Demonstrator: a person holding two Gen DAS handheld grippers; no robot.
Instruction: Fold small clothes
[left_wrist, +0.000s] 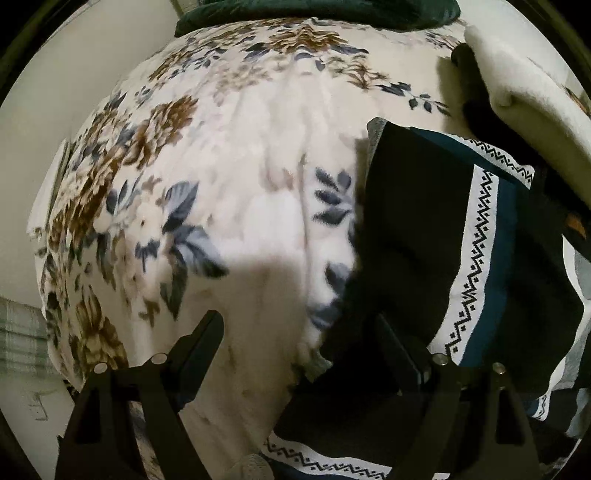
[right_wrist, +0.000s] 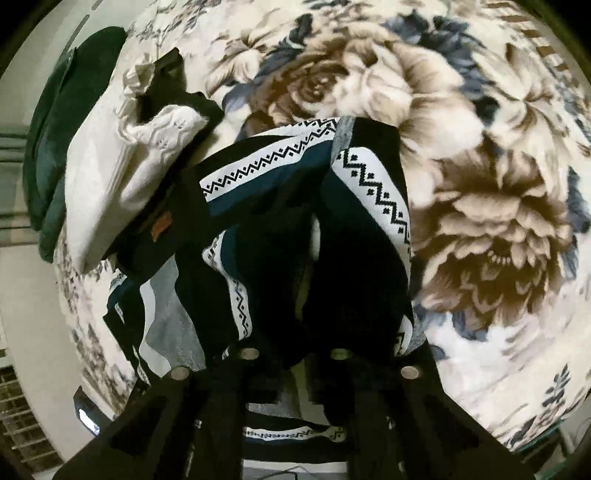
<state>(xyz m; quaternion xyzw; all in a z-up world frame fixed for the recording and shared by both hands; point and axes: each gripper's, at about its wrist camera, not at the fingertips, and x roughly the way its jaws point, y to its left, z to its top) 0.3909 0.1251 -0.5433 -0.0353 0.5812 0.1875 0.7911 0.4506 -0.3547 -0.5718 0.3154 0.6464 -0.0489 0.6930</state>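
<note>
A black patterned garment (left_wrist: 417, 236) with white zigzag bands and a teal stripe lies crumpled on the floral blanket (left_wrist: 236, 155), at the right of the left wrist view. My left gripper (left_wrist: 298, 322) hangs open above its left edge: one finger is over bare blanket, the other over the dark cloth. In the right wrist view the same garment (right_wrist: 369, 184) rises in a bunch toward the camera. My right gripper (right_wrist: 295, 345) is shut on a fold of its black fabric, and the fingertips are lost in the dark cloth.
A folded white cloth (right_wrist: 110, 177) lies behind the garment, on a black piece with an orange tag (right_wrist: 162, 225). A dark green cushion (right_wrist: 55, 147) sits at the blanket's far edge. Bare floral blanket (right_wrist: 498, 221) stretches to the right; the bed edge and pale floor (left_wrist: 22, 398) show at left.
</note>
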